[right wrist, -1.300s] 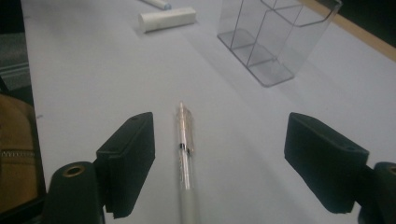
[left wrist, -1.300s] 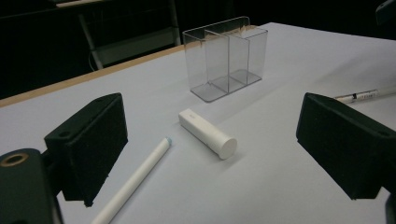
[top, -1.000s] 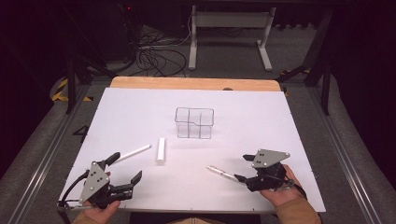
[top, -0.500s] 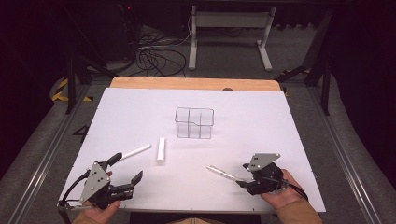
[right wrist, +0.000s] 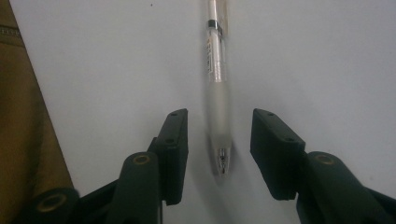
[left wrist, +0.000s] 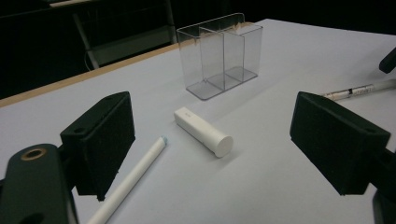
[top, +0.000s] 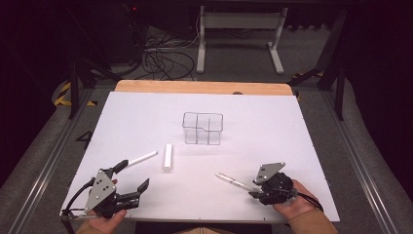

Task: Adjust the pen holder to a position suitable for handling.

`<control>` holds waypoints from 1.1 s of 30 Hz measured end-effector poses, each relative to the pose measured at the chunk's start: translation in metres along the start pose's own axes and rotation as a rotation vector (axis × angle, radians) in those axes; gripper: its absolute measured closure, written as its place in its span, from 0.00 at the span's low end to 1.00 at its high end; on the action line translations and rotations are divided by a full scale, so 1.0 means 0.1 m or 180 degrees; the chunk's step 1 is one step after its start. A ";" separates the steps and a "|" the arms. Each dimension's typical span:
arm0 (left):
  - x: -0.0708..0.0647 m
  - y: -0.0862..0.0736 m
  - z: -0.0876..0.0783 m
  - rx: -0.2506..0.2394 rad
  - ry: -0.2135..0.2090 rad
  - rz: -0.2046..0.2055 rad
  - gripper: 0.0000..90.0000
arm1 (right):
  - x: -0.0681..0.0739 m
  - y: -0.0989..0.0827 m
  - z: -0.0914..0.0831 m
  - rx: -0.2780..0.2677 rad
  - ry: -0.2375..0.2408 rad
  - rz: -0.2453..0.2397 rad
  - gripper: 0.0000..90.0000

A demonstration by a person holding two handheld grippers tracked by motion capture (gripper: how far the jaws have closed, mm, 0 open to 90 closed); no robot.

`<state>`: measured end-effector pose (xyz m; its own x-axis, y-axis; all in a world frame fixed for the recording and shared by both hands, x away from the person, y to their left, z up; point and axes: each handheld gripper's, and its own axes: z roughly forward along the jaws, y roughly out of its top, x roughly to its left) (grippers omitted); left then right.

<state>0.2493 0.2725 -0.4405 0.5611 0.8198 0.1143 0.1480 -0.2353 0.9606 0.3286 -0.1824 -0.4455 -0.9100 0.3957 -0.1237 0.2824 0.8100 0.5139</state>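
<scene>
Your right gripper (right wrist: 219, 140) had just been closing its jaws around the pen (right wrist: 218, 93) lying on the table (top: 272, 146), pads not yet touching; gripping so near the tip risked it pivoting out. Your left gripper (left wrist: 210, 154) stood wide open, empty.

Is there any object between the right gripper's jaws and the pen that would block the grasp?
Nothing visible does. The pen lies on the white table between the right gripper's jaws, which have just been closing and stand apart from it on both sides.
</scene>
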 end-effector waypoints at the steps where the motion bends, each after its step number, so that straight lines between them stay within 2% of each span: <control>1: 0.00 0.00 0.00 0.0004 0.0002 -0.0003 0.16 | -0.01 -0.01 0.00 0.0025 0.0010 -0.0029 0.68; 2: 0.00 0.00 0.00 0.0007 0.0004 0.0001 0.16 | 0.00 -0.01 0.00 0.0022 0.0007 0.0000 0.70; 10: -0.01 0.00 0.01 0.0020 -0.0008 0.0004 0.16 | -0.02 -0.04 0.03 0.0137 -0.0004 -0.0071 0.80; 15: -0.01 0.00 0.01 0.0020 -0.0013 0.0001 0.16 | -0.02 -0.02 0.07 0.0146 -0.0009 -0.0106 0.82; 27: -0.01 0.00 0.01 0.0021 -0.0015 0.0016 0.16 | -0.03 0.01 0.11 0.0086 0.0058 -0.0131 0.88; 33: -0.01 0.00 0.01 0.0023 -0.0017 0.0021 0.16 | -0.02 0.00 0.11 0.0071 0.0033 -0.0101 0.89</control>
<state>0.2494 0.2718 -0.4411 0.5665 0.8154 0.1193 0.1503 -0.2446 0.9579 0.3342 -0.1783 -0.4546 -0.9217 0.3653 -0.1307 0.2600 0.8316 0.4907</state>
